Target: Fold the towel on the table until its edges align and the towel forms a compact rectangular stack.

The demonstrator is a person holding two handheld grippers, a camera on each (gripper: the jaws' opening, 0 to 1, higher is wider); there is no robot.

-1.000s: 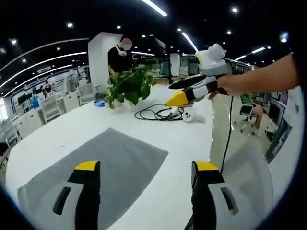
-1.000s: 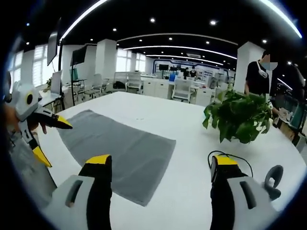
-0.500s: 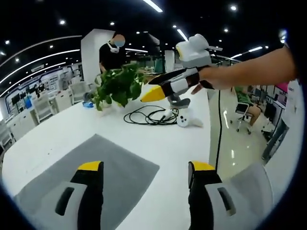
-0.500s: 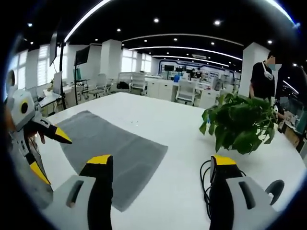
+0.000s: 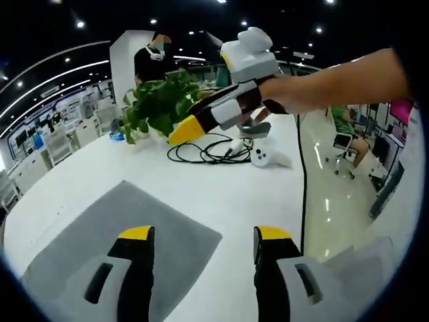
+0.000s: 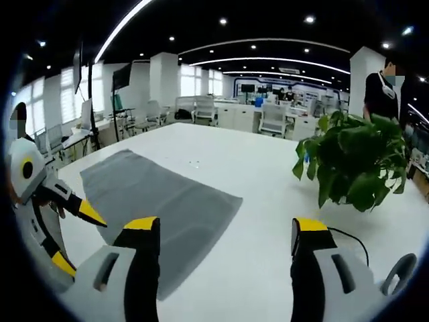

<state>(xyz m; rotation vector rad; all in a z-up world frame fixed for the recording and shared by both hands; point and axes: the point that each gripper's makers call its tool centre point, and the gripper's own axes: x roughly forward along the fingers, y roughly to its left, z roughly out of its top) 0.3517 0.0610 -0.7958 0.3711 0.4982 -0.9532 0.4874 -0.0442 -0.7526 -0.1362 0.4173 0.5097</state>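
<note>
While both claws hover open, grey towel (image 6: 157, 201) flat beneath left claw (image 5: 201, 245).

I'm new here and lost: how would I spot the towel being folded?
Find the big white table. Between the potted plant and the table's near edge lies the towel, a flat grey rectangle spread open. It is the only cloth there, unlike the black cable.
</note>
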